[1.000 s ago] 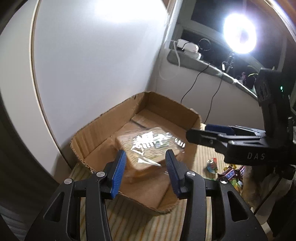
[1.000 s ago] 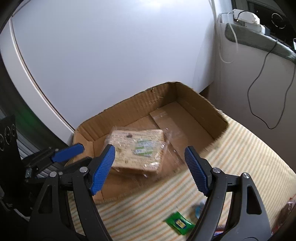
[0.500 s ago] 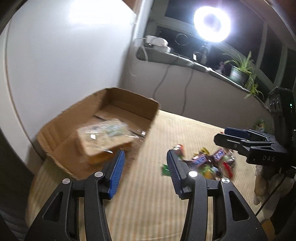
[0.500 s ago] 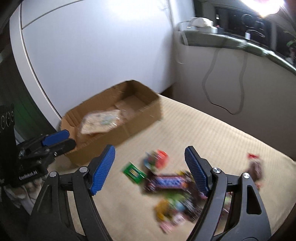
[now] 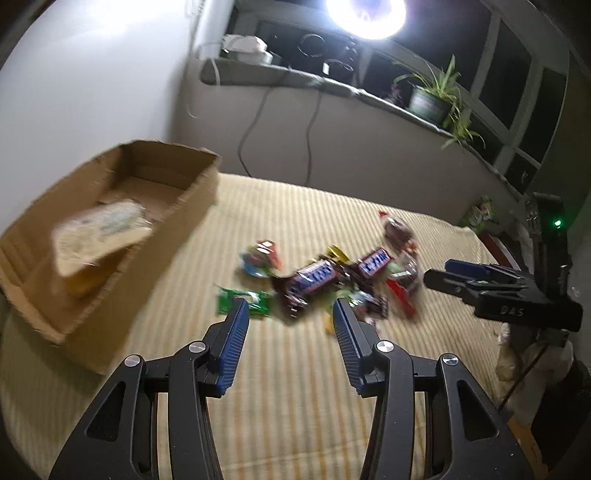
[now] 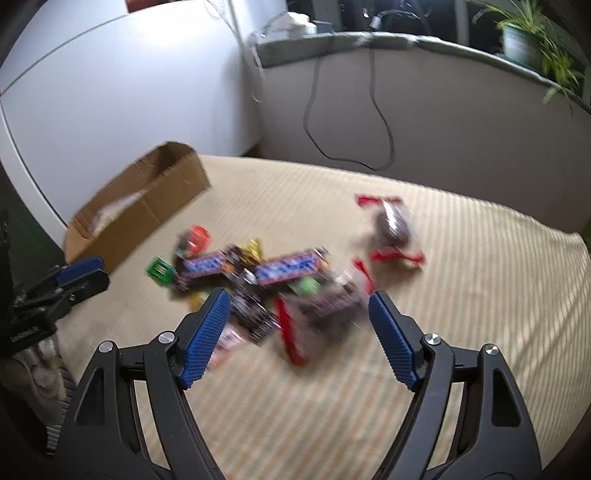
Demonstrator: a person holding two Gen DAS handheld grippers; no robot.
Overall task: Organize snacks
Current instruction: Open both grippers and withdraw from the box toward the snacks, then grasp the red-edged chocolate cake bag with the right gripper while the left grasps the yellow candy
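An open cardboard box (image 5: 177,206) sits at the left of the striped surface with a wrapped sandwich (image 5: 98,230) inside; the box also shows in the right wrist view (image 6: 147,210). A pile of snacks lies in the middle: two blue-labelled chocolate bars (image 5: 314,275) (image 6: 286,267), a green packet (image 5: 242,301) (image 6: 159,271) and red-edged clear bags (image 6: 393,221). My left gripper (image 5: 288,310) is open and empty above the near edge of the pile. My right gripper (image 6: 297,301) is open and empty over the dark bag (image 6: 328,302).
A white cabinet (image 6: 110,92) stands behind the box. A grey ledge (image 5: 332,88) with a cable, a ring light (image 5: 365,14) and a potted plant (image 5: 432,99) runs along the back. The striped surface (image 6: 461,295) extends to the right.
Both grippers have swung away from the box to the right and now face the snack pile. The sandwich stays in the box. Both stay open.
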